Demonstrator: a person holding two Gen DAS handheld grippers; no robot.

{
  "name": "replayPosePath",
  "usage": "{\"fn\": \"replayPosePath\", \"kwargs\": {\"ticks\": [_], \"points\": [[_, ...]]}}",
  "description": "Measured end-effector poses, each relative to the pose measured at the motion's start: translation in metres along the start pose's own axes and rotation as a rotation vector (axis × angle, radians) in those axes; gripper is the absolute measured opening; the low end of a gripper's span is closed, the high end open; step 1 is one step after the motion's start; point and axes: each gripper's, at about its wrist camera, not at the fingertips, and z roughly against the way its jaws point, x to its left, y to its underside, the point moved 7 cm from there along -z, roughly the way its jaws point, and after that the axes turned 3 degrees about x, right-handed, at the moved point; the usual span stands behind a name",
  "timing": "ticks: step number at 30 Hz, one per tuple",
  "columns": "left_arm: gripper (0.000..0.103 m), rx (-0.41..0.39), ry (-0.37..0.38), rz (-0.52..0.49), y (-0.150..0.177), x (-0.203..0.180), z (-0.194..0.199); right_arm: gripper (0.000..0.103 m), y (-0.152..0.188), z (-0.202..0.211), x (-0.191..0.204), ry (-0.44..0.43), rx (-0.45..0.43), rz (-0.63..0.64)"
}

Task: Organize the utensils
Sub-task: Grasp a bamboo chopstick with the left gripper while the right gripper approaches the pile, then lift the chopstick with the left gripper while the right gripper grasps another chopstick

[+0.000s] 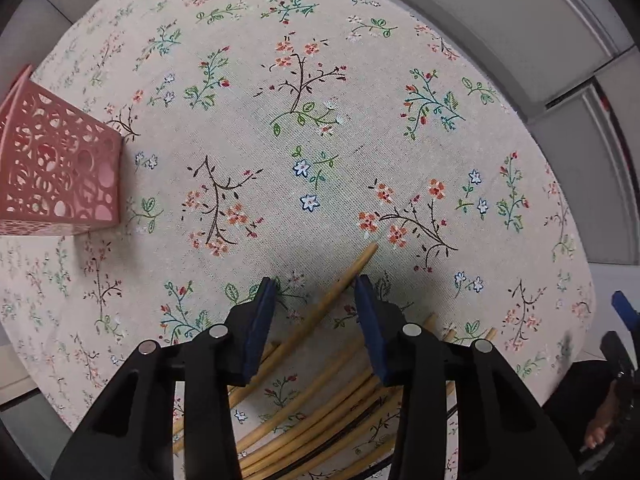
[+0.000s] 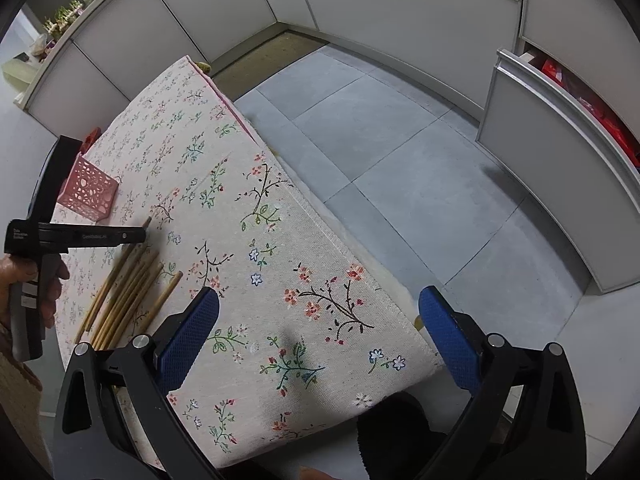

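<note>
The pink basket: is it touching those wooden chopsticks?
Apart. In the right wrist view, bare tablecloth separates the pink basket from the chopsticks; the left wrist view shows the same.

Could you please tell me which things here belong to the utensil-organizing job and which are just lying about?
For the job:
- bamboo chopsticks, loose on the tablecloth
- pink holder
- left gripper, jaws open around one chopstick

Just there:
- floral tablecloth
- open drawer

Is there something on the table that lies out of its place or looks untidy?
Yes. The bamboo chopsticks lie loose and fanned out on the tablecloth, with one chopstick angled away from the pile between the open left gripper's fingers. The pink basket stands apart from them.
</note>
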Motion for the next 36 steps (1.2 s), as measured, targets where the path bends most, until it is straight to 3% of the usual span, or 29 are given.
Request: {"fn": "replayPosePath", "kwargs": {"ticks": [3,4,5,7,15,21,25,30,36], "points": [[0.039,-0.001,0.001,-0.017,0.000,0.006,-0.001,0.096,0.001,-0.003,-0.001,0.013,0.010,-0.003],[0.031,-0.010,0.000,-0.021,0.000,0.005,0.000,0.096,0.001,-0.004,-0.002,0.020,0.011,-0.002],[0.016,-0.021,-0.003,-0.024,0.004,0.014,-0.002,0.096,0.000,-0.004,-0.001,0.028,0.008,0.001],[0.014,-0.048,-0.012,-0.034,0.010,0.010,-0.001,0.096,-0.001,-0.004,0.000,0.050,-0.008,0.012],[0.012,-0.241,0.038,0.092,0.048,0.040,0.019,0.096,0.002,-0.011,0.025,0.124,-0.010,0.105],[0.012,-0.507,0.099,0.162,0.109,0.065,0.098,0.095,0.010,-0.028,0.063,0.065,0.127,0.053],[0.011,-0.630,0.076,0.155,0.152,0.057,0.152,0.086,0.022,-0.042,0.094,0.022,0.226,-0.003],[0.009,-0.765,0.075,0.153,0.199,0.052,0.198,0.067,0.024,-0.050,0.114,0.019,0.250,-0.065],[0.006,-0.877,0.105,0.169,0.222,0.055,0.223,0.062,0.023,-0.065,0.117,0.068,0.314,-0.143]]}}
